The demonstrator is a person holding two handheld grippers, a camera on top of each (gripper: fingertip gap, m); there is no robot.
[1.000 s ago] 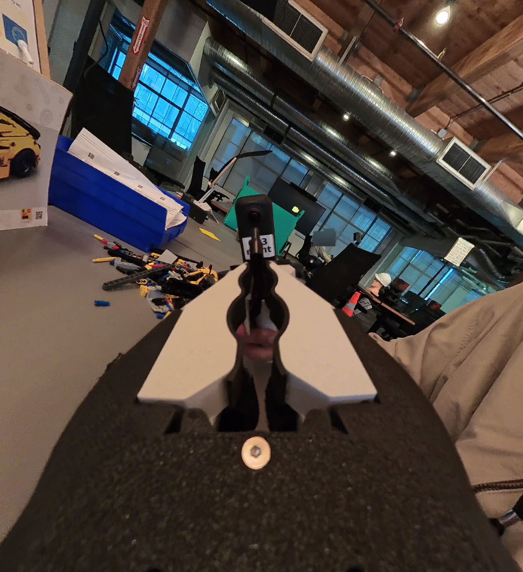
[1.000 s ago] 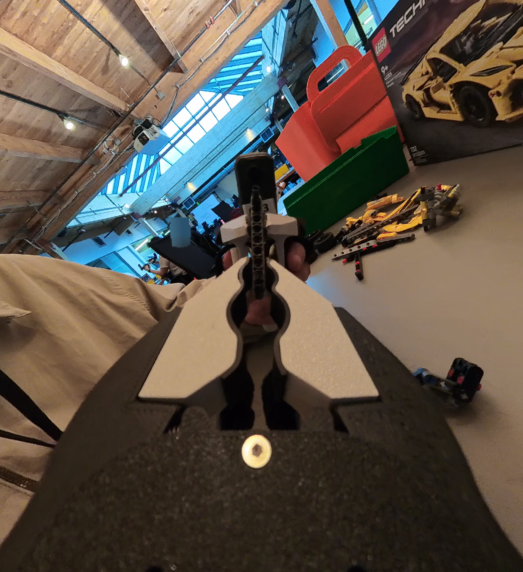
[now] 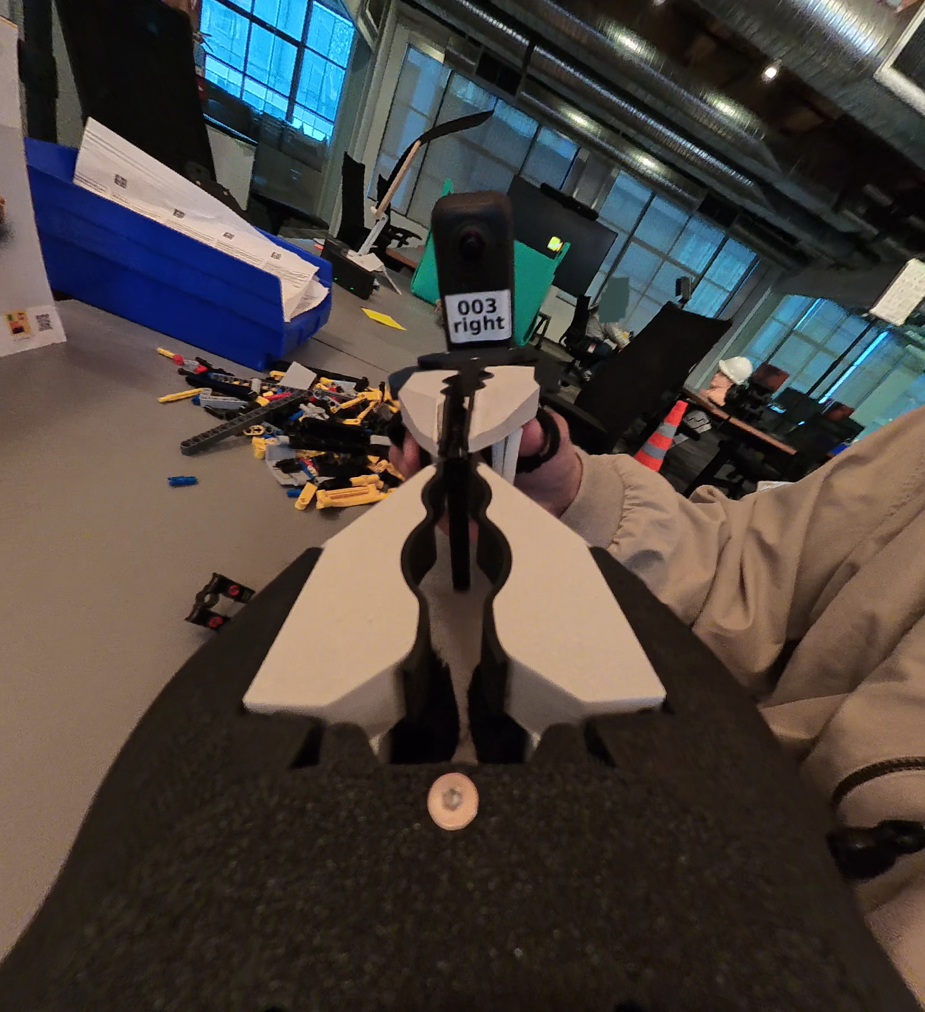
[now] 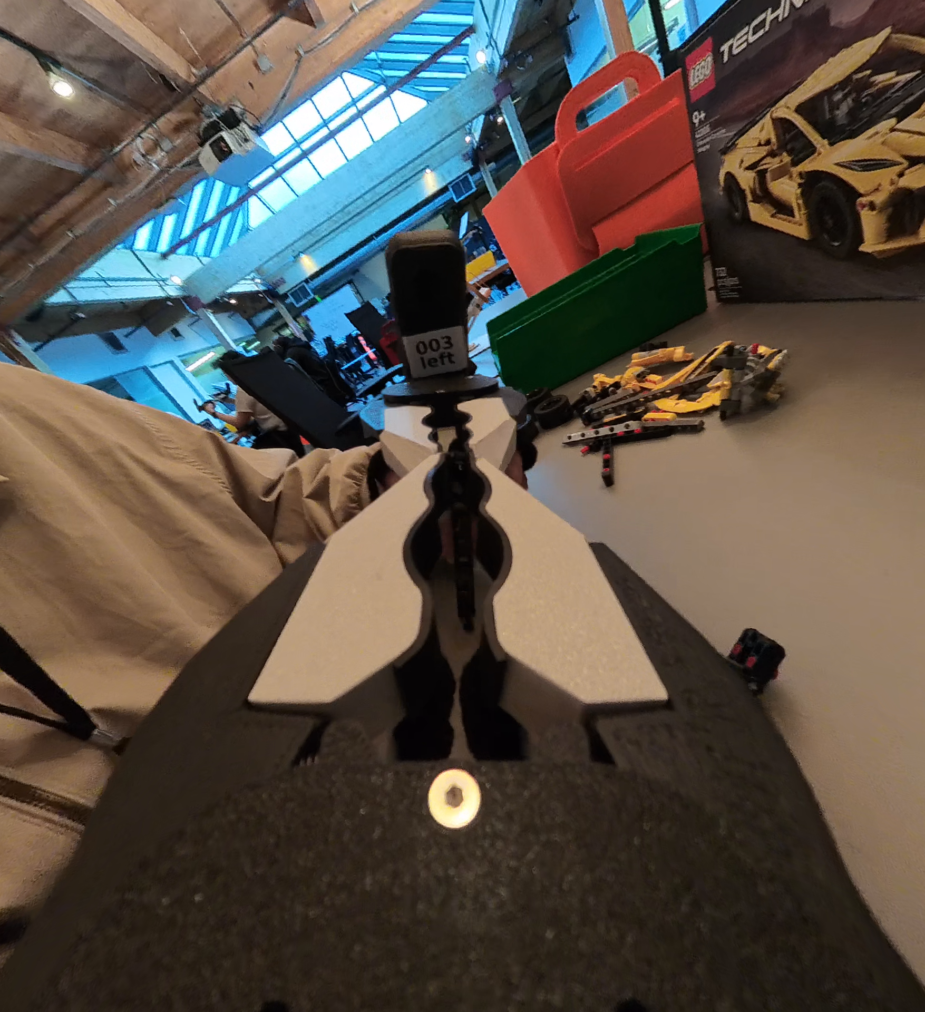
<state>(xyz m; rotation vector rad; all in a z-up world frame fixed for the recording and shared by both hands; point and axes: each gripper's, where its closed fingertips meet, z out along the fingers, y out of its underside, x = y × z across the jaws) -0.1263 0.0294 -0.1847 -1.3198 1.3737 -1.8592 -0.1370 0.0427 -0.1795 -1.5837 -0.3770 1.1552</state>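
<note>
My left gripper (image 3: 453, 472) and right gripper (image 4: 454, 466) point at each other just above the grey table (image 3: 66, 547). Both are shut on one thin black beam with holes (image 4: 464, 553), one from each end. In the left wrist view the beam (image 3: 457, 525) runs from between my fingers into the right gripper (image 3: 465, 408), which a hand holds. In the right wrist view the left gripper (image 4: 449, 432) clamps the far end. A beige sleeve (image 3: 777, 547) reaches in beside them.
A pile of yellow, black and grey building pieces (image 3: 306, 432) lies before a blue bin (image 3: 175, 279) holding paper sheets. A small black piece with red pins (image 3: 216, 599) lies near. A second pile (image 4: 684, 389), green bin (image 4: 597, 317), orange case (image 4: 602, 180) and car box (image 4: 843, 164) stand behind. Both grippers' tips are close together, under 4 cm apart.
Both grippers have tilted down, so more of the table shows. The right gripper's fingers now show clear of mine, and the beam reaches farther back between the fingers. Both stay shut.
</note>
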